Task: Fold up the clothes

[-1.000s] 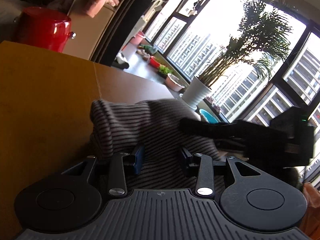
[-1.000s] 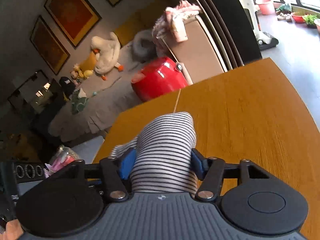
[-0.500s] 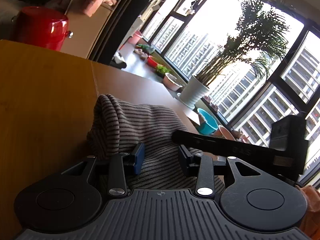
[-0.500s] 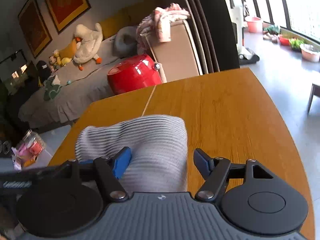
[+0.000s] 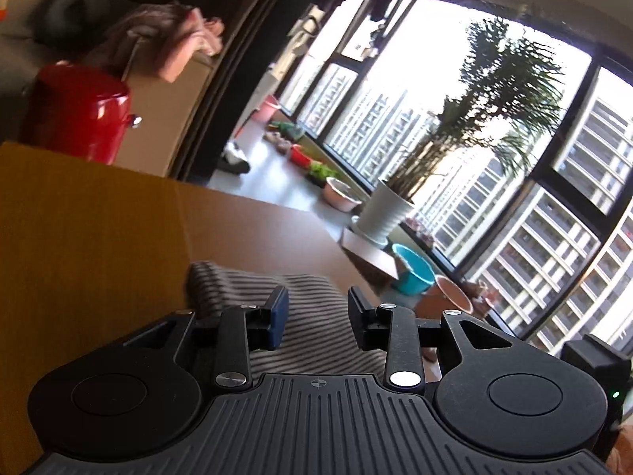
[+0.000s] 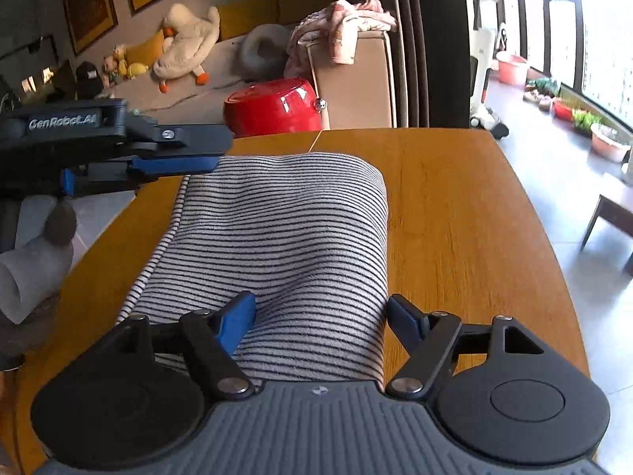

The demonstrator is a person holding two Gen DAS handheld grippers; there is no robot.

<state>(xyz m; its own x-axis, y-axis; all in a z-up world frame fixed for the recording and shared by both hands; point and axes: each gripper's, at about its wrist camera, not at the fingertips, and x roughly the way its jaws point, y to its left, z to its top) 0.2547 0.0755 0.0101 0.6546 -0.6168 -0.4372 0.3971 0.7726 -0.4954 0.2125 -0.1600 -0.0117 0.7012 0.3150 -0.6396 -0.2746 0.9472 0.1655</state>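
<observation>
Sunlit windows and a potted palm (image 5: 399,213) stand beyond the wooden worktop (image 5: 91,237) in the left wrist view. Near the camera, the left gripper (image 5: 316,312) hangs over the striped garment (image 5: 312,316); its jaws have just been closing, a narrow gap remains, gripping nothing.

Right wrist view: the folded striped garment (image 6: 285,237) lies mid-worktop (image 6: 455,217). The right gripper (image 6: 320,312) has just been opening, jaws wide astride the cloth's near end without pinching. A red pot (image 6: 273,105) sits beyond the far edge.

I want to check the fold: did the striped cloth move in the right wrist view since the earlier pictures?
Yes. The striped cloth was bunched up between the jaws; now it lies spread flat on the table, reaching toward the far edge near the red pot.
</observation>
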